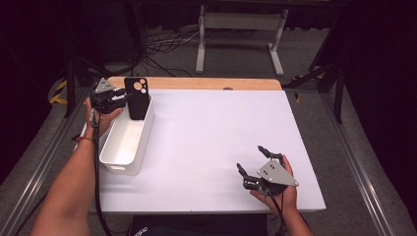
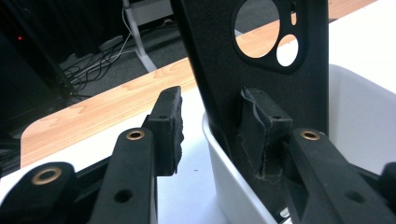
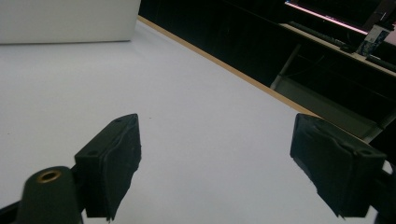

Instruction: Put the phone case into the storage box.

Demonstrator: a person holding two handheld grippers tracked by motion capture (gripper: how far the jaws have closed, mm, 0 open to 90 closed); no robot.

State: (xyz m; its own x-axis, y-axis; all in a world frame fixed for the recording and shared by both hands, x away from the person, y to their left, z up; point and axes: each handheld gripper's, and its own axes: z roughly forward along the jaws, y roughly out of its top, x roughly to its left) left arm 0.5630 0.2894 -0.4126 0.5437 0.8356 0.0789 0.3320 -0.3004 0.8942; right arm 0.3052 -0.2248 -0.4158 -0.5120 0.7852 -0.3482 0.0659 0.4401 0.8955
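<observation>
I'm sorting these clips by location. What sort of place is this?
Probably a lab or recording studio: a white-topped table ringed by dark curtains, loose cables on the carpeted floor, and a white desk frame behind.

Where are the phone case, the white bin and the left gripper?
phone case [image 1: 136, 101], high view, middle of its back
bin [image 1: 119, 166], high view, near end wall
left gripper [image 2: 210, 128], left gripper view, between its fingertips

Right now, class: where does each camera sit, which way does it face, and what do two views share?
High view: above the table, facing forward and down; both forearms show.
Left gripper view: on the left hand-held gripper, facing the phone case in the bin.
Right gripper view: on the right hand-held gripper, facing across the table.
High and left views share case and bin.
</observation>
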